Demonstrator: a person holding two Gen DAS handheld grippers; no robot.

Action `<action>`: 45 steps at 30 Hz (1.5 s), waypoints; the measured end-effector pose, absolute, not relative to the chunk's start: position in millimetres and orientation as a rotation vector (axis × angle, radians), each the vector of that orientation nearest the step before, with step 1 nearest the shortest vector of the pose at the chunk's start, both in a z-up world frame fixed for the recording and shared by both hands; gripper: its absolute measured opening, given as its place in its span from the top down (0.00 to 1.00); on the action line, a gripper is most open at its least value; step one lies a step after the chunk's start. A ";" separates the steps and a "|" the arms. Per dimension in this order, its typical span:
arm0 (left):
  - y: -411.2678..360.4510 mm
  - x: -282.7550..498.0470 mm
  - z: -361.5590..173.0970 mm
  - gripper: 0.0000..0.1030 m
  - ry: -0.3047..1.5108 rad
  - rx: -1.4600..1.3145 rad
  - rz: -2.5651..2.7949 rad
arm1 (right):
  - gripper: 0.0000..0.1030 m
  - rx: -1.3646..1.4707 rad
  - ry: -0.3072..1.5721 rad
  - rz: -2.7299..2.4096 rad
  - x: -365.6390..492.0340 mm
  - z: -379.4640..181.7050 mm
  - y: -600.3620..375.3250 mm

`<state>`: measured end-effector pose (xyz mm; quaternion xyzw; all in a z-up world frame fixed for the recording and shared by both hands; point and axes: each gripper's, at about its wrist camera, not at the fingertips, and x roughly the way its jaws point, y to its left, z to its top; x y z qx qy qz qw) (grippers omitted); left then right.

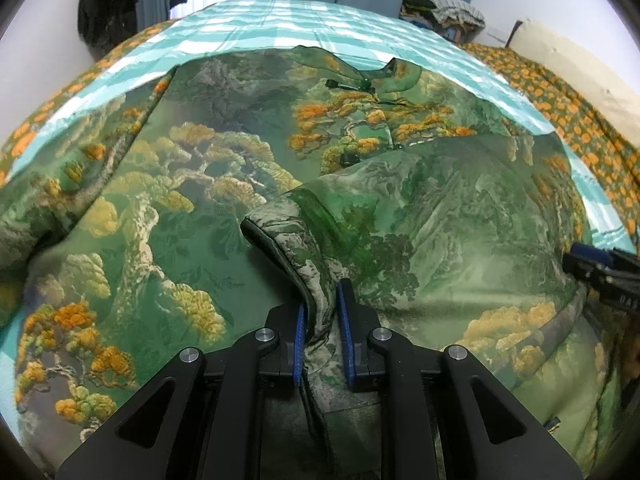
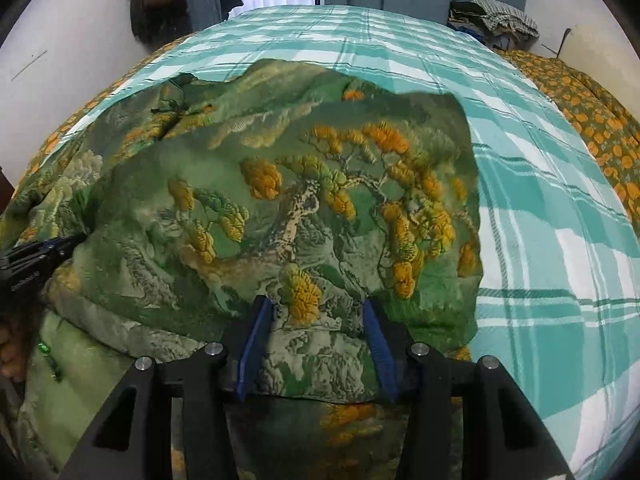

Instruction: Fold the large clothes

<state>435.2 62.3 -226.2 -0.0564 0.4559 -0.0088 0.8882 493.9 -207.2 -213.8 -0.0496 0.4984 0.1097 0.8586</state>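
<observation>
Folding is under way on the bed (image 2: pixel 560 240), whose teal checked cover carries a large green jacket (image 1: pixel 192 200) printed with pines and mountains, spread across most of its near half. In the left wrist view the jacket's collar and small dark fastenings lie toward the far side, and a sleeve cuff (image 1: pixel 280 236) is drawn in over the body. The left gripper (image 1: pixel 322 336) is pinched on that cuff, the blue pads nearly together with the cloth bunched between them. The right gripper (image 2: pixel 316 344) stands about half open astride a fold of the jacket's near edge; whether the pads press on it I cannot tell.

The step looks like bringing the sleeves inward; next, probably, laying the cuff flat and letting go.

Only the right view shows the jacket's straight right edge against bare cover; only the left shows the collar.
</observation>
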 end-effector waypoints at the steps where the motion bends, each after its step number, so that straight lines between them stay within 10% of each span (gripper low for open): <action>1: 59.2 434.6 -223.0 0.79 0.945 -0.084 0.001 | 0.53 -0.091 1.051 0.223 495.3 -213.1 -208.0; 5: 56.9 423.3 -207.3 0.38 0.933 -0.009 0.074 | 0.53 -0.076 1.028 0.180 482.8 -192.2 -210.2; 11: 80.2 370.3 -183.5 0.22 0.924 -0.055 0.053 | 0.43 -0.041 0.912 0.172 396.7 -158.2 -223.0; 45: 185.0 237.2 -154.6 0.11 0.936 -0.143 0.353 | 0.36 -0.075 0.808 0.201 272.4 -166.7 -188.6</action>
